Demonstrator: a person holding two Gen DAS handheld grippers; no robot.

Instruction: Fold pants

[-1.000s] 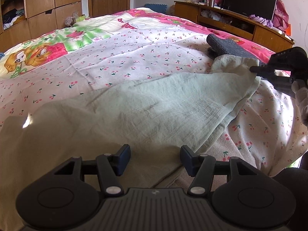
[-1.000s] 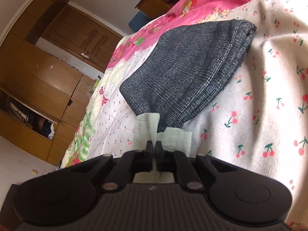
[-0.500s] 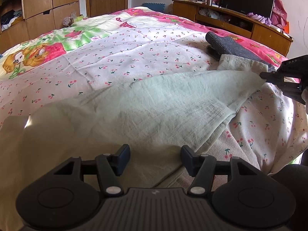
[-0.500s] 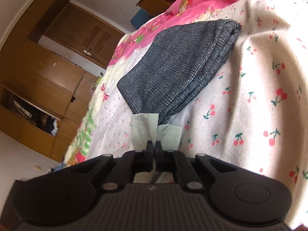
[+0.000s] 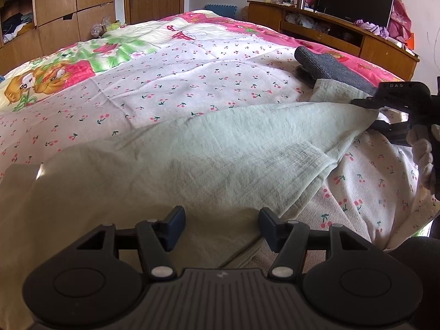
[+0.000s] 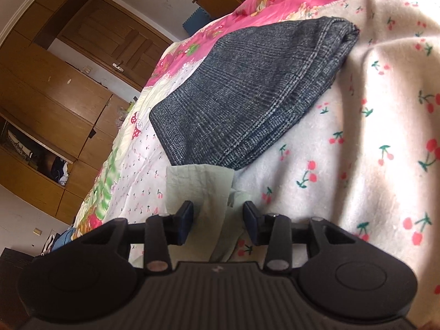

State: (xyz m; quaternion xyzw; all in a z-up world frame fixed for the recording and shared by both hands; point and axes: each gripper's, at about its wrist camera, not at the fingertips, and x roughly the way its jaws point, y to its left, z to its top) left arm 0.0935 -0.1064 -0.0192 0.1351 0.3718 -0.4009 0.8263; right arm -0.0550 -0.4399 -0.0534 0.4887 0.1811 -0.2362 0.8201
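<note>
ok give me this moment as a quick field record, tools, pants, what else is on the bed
left tool: open, over the near end of the pants, gripping nothing
right tool: open, pant cloth lying loose between its fingers
pale green pants: spread flat across the bed
bed cover: white with cherry print, pink border
dark grey garment: folded, lying just beyond the pants' far end
fold: not clearly begun

Left gripper (image 5: 221,227) at bottom centre of its frame, jaws spread wide, nothing between pads. Right gripper (image 6: 217,221) likewise low centre in own view, jaws parted; seen at right edge of left view, gloved hand (image 5: 423,151) on it.
</note>
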